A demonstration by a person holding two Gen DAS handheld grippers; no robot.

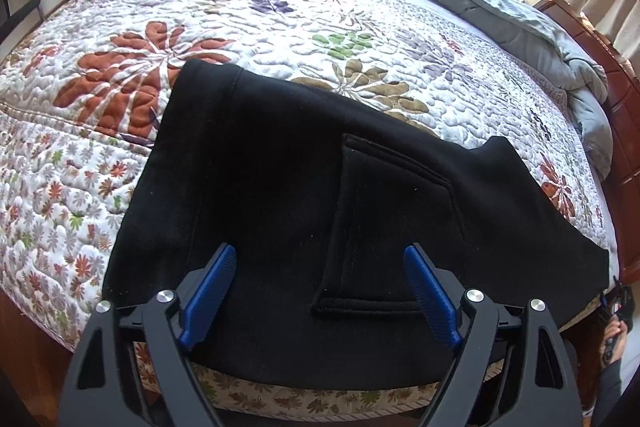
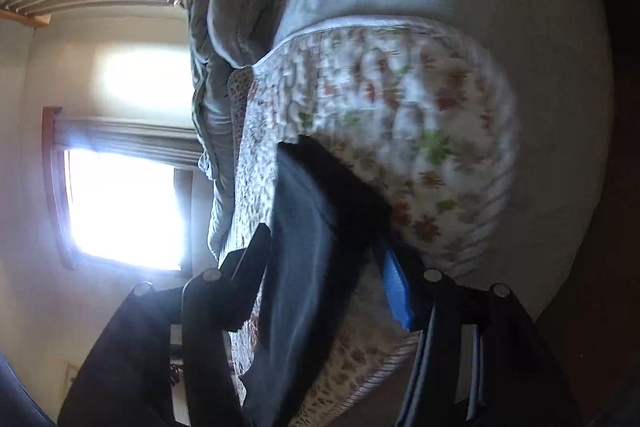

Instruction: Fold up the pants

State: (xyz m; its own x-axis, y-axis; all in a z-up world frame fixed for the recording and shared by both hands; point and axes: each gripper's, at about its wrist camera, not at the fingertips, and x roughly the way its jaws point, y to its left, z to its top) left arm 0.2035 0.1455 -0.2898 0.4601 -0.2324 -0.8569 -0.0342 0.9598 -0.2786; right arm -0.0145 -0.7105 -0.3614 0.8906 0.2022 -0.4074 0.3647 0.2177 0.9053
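1. On the near edge of the bed's floral quilt [image 1: 280,11], the black pants [image 1: 280,167] lie flat as a folded slab, with a patch pocket [image 1: 392,211] facing up.
2. Their long axis runs across the left wrist view, from a corner at upper left to a corner at lower right, level with the bed's edge.
3. Directly over the pants' near part hovers the left gripper [image 1: 320,291], pointing steeply down, its blue pads [image 1: 212,291] spread wide and clear of the cloth.
4. At the pants' right end, the right gripper [image 2: 320,279] is rolled sideways and aims nearly level along the bed.
5. Dark cloth lies between its half-parted jaws; blur hides whether the pads press on it, so I cannot tell.
6. Judging by this, the left gripper is better placed to pin or pinch next.
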